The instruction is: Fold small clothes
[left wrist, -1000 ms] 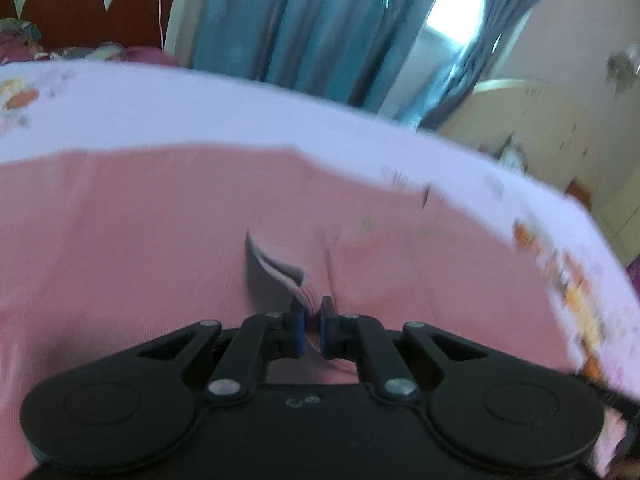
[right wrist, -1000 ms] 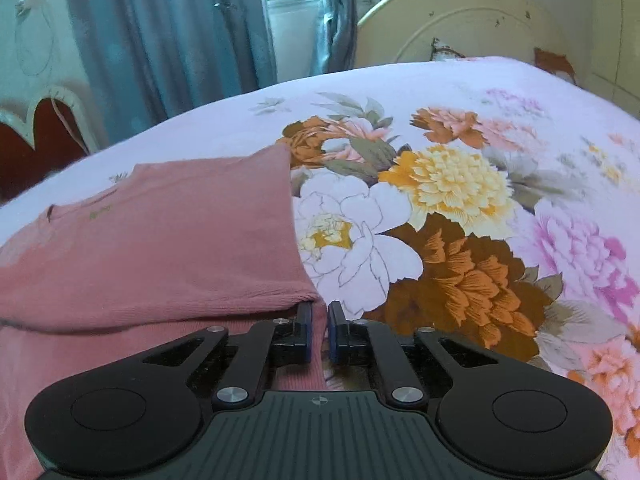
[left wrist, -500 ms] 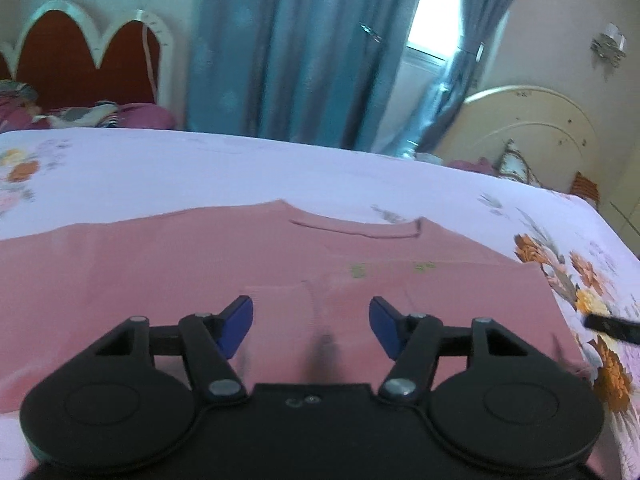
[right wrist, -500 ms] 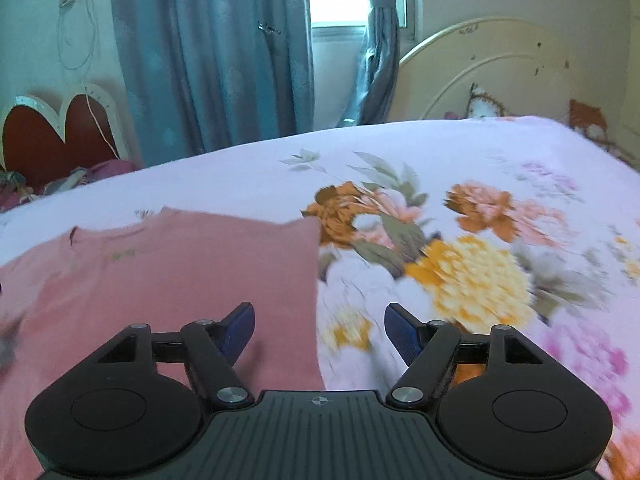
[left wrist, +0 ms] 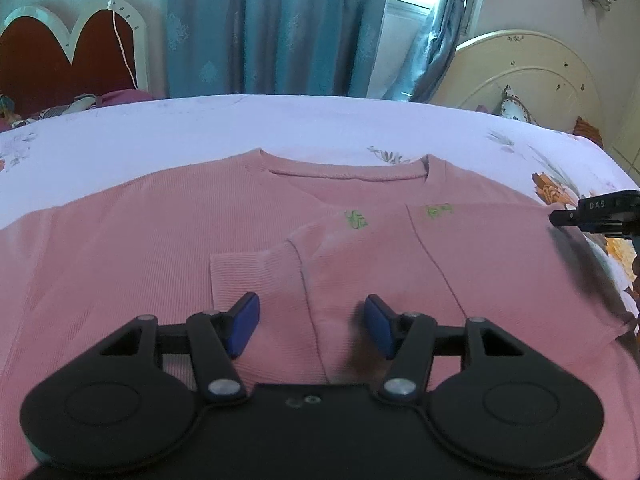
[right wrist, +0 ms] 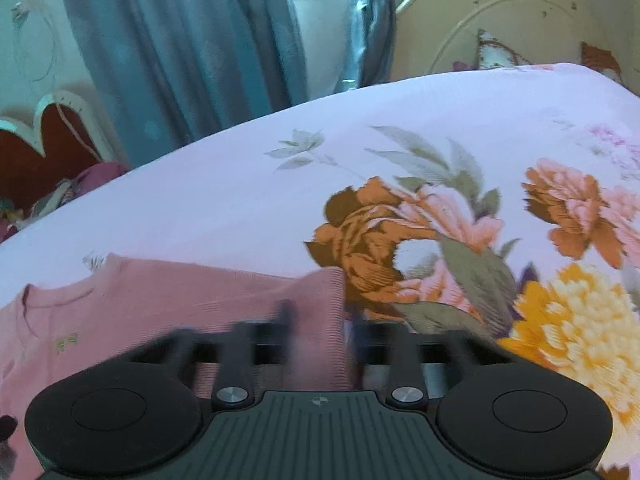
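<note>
Here the pink shirt (left wrist: 160, 240) lies under the wide left tool (left wrist: 311, 326); the right tool (right wrist: 320, 328), blurred, has been closing at its edge

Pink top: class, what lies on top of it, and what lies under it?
A folded-over sleeve lies on the pink top. Under the top is the flowered bedsheet; the part of the sheet beneath it is covered.
</note>
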A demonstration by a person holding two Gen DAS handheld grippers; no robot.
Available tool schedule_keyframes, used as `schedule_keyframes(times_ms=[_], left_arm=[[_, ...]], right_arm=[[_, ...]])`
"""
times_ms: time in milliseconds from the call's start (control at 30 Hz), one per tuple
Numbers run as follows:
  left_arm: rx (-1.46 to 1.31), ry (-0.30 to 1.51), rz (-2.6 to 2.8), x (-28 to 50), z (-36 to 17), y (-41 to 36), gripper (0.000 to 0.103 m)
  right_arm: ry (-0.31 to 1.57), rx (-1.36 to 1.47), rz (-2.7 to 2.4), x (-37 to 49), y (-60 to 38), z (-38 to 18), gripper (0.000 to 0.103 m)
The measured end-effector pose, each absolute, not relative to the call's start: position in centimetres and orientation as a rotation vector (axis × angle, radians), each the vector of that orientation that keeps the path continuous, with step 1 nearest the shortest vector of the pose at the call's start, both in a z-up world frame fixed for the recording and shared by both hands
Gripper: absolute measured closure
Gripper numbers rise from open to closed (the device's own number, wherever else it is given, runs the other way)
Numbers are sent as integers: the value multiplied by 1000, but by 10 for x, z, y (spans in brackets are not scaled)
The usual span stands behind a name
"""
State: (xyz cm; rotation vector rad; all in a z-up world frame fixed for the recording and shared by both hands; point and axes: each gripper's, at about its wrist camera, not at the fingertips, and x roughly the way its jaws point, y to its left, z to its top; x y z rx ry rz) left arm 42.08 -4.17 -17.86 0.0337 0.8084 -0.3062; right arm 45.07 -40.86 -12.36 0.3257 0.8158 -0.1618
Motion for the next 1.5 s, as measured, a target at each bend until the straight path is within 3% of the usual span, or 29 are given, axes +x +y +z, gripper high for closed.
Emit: schedule_keyframes(times_ms=[133, 433, 533, 600, 900, 1167, 1500], left_arm=[[37, 812, -301, 422, -178, -46, 45], [38, 827, -269, 427, -177, -51, 44], [39, 834, -263, 427, -176, -52, 44], [45, 835, -263, 427, -176, -52, 44], [79, 847, -257, 425, -174, -54, 44], [88, 858, -211, 415, -156, -45, 42], [-8, 815, -107, 378, -121, 39, 35]], right_arm=[[777, 156, -209, 447, -395, -122, 100], [736, 43, -220, 436, -383, -102, 99], [710, 31, -189, 425, -370, -91, 87], [702, 5, -156, 416, -357, -90, 52], [779, -81, 15, 379, -291, -116, 51], [814, -32, -23, 374, -290, -117, 51], [787, 71, 129, 374, -218, -91, 51]])
